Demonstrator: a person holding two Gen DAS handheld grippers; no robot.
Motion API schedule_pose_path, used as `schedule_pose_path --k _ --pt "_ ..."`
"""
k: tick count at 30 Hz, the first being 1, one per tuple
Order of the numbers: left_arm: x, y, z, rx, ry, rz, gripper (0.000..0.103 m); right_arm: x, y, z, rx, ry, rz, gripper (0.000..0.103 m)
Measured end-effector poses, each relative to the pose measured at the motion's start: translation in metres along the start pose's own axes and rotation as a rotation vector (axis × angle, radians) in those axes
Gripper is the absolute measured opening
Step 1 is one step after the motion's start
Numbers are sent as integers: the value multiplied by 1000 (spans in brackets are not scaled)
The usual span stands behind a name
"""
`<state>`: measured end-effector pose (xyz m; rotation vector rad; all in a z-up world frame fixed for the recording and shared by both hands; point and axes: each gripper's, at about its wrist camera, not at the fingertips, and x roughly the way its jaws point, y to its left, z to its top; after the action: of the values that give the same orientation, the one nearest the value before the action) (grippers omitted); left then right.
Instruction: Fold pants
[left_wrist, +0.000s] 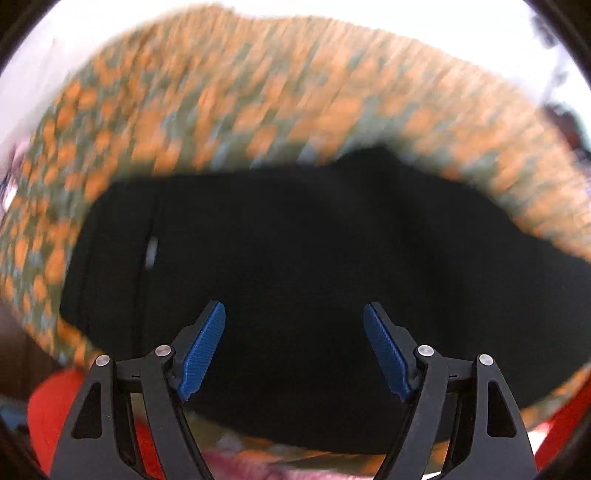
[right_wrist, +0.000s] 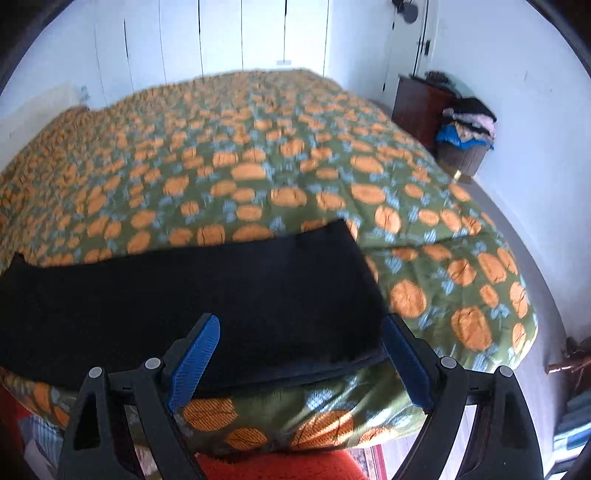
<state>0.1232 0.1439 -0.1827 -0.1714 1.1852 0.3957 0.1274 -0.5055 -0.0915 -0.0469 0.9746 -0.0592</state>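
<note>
Black pants (right_wrist: 207, 291) lie flat on a bed near its front edge, reaching from the left side to about the middle. My right gripper (right_wrist: 301, 332) is open and empty, just above the pants' right front corner. In the left wrist view the pants (left_wrist: 295, 240) fill the middle of a blurred picture, with a small pale tag (left_wrist: 150, 251) at the left. My left gripper (left_wrist: 294, 321) is open and empty, close above the pants.
The bed has a green cover with orange and blue leaf print (right_wrist: 258, 147). A dark wooden cabinet (right_wrist: 421, 107) and a basket piled with clothes (right_wrist: 466, 140) stand by the right wall. Red fabric (right_wrist: 277, 465) lies below the bed's front edge.
</note>
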Motion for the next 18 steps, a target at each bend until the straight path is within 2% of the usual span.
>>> schedule_pose_path --k 1,3,9,12,14,18 --pt "7 7 -6 -1 26 -2 87 0 -2 -2 4 2 -4 89" --pt "5 15 -14 1 13 -30 87 3 -5 -7 8 20 -11 89" --pt "-4 14 -14 -15 -2 -21 88 7 -19 -11 72 45 23 89" --pt "-2 14 -12 -28 -23 -30 88 3 -40 -10 191 13 134 89" --pt "-6 16 -12 -43 -40 -33 88 0 -65 -11 332 -12 251 89" --pt "-13 18 -17 -61 -57 -17 88 -12 -104 -13 611 -55 406 89"
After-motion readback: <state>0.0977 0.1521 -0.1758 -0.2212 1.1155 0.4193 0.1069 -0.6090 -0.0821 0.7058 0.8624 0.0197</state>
